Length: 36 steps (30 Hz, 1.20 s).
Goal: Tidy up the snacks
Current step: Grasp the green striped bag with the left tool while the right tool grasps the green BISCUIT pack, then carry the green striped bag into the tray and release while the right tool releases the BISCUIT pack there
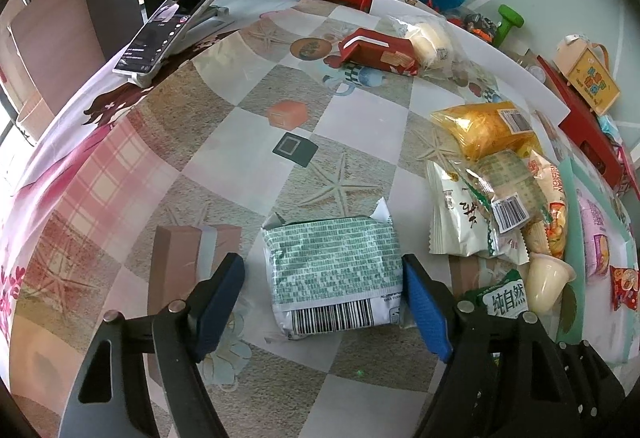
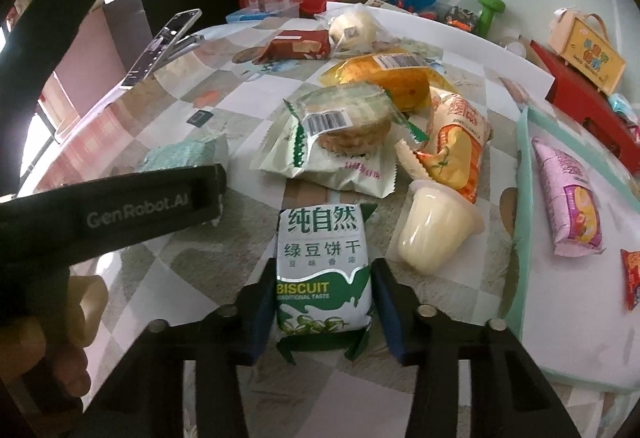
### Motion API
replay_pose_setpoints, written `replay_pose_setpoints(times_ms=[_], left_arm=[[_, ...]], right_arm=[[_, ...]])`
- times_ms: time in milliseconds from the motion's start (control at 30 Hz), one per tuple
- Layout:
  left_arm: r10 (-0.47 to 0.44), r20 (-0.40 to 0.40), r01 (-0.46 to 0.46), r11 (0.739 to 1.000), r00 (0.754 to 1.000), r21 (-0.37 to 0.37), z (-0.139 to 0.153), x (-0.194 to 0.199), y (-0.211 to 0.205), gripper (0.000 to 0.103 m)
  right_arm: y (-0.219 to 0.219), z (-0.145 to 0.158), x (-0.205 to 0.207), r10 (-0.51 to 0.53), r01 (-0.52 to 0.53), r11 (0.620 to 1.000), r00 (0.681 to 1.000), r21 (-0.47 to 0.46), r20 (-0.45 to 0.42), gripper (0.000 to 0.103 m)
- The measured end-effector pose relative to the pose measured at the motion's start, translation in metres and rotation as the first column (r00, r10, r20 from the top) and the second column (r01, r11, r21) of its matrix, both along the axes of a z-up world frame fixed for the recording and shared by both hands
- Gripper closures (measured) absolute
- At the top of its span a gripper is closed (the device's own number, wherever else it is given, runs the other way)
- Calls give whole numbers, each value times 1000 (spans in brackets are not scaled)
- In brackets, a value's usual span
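Note:
A green-and-white printed packet (image 1: 334, 270) lies barcode-up on the checked tablecloth between the blue pads of my left gripper (image 1: 323, 264). The right pad touches its edge, but a strip of cloth shows beside the left pad, so this gripper is open. In the right wrist view my right gripper (image 2: 324, 270) is shut on a green bean biscuit packet (image 2: 322, 262), with a pad against each long side. That packet's top (image 1: 504, 298) also shows by the left gripper's right finger. The left gripper's black body (image 2: 140, 209) crosses the right wrist view's left side, with a hand (image 2: 40, 342) below it.
A pale green tray (image 2: 524, 197) at right holds a pink packet (image 2: 568, 205) and a red one (image 2: 632, 278). A jelly cup (image 2: 436, 230) and a pile of wrapped snacks (image 2: 344, 125) lie beyond the biscuit. A phone on a stand (image 1: 172, 25) is far left; boxes line the wall.

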<state>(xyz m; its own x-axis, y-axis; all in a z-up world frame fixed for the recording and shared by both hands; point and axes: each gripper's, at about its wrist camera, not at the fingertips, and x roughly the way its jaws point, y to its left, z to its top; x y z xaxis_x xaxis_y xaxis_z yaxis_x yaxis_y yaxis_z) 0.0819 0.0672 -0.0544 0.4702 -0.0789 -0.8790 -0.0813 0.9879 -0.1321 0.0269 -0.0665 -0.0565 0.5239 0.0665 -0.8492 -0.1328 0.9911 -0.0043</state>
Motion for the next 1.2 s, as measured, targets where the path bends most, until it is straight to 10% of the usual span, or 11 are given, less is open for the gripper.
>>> replay_pose_setpoints(times_ms=[1200], left_arm=[[-20, 68, 26, 996, 998, -89, 18, -7, 1, 47]], right_arm=[[-2, 36, -11, -6, -6, 995, 992, 97, 125, 61]])
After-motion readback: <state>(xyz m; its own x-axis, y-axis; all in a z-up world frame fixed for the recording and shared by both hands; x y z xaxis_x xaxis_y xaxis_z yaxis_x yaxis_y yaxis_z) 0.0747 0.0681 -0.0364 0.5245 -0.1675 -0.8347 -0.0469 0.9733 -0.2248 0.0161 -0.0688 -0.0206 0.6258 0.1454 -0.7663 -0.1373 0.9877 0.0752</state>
